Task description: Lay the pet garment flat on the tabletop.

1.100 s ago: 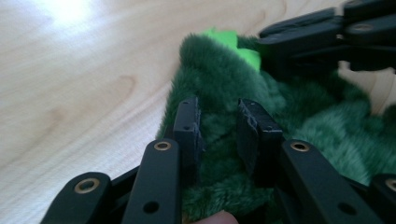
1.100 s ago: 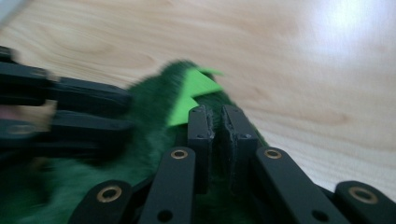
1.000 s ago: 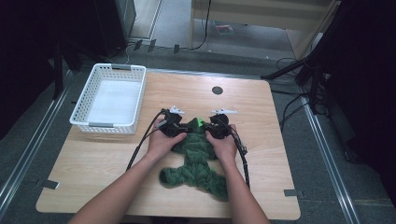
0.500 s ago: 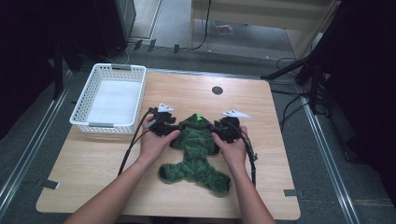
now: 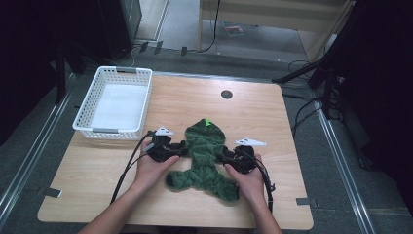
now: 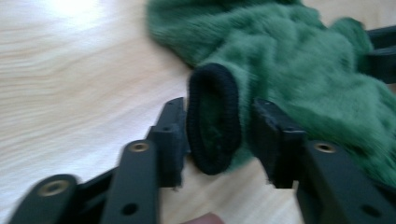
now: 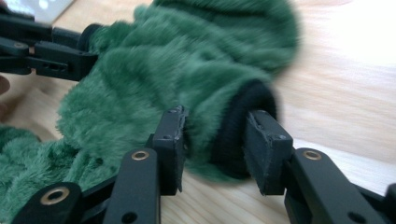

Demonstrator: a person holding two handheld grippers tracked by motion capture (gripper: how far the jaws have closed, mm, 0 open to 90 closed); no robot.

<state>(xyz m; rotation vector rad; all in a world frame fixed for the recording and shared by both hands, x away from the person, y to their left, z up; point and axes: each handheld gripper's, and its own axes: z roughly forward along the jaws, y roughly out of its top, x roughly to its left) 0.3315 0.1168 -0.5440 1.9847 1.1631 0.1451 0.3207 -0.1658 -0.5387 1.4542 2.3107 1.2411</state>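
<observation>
A green fuzzy hooded garment (image 5: pixel 204 158) lies flat on the wooden table (image 5: pixel 253 117), hood away from me and sleeves spread. My left gripper (image 5: pixel 181 146) is at its left sleeve. The black cuff (image 6: pixel 212 121) stands between the jaws of the left gripper (image 6: pixel 222 135), which have just been closing; one pad touches it and a gap shows at the other. My right gripper (image 5: pixel 225 157) is at the right sleeve. In the right gripper view both pads of the right gripper (image 7: pixel 215 144) rest against the sleeve end and its black cuff (image 7: pixel 233 140); these jaws have just been opening slightly.
A white plastic basket (image 5: pixel 104 130) stands at the table's far left, just beyond the left hand. A small black round hole (image 5: pixel 226 94) sits in the table top behind the hood. Cables trail from both grippers toward the near edge.
Both hands have moved apart from the middle of the garment, near the hood, out to its sleeves. The sleeves now lie spread to the sides.
</observation>
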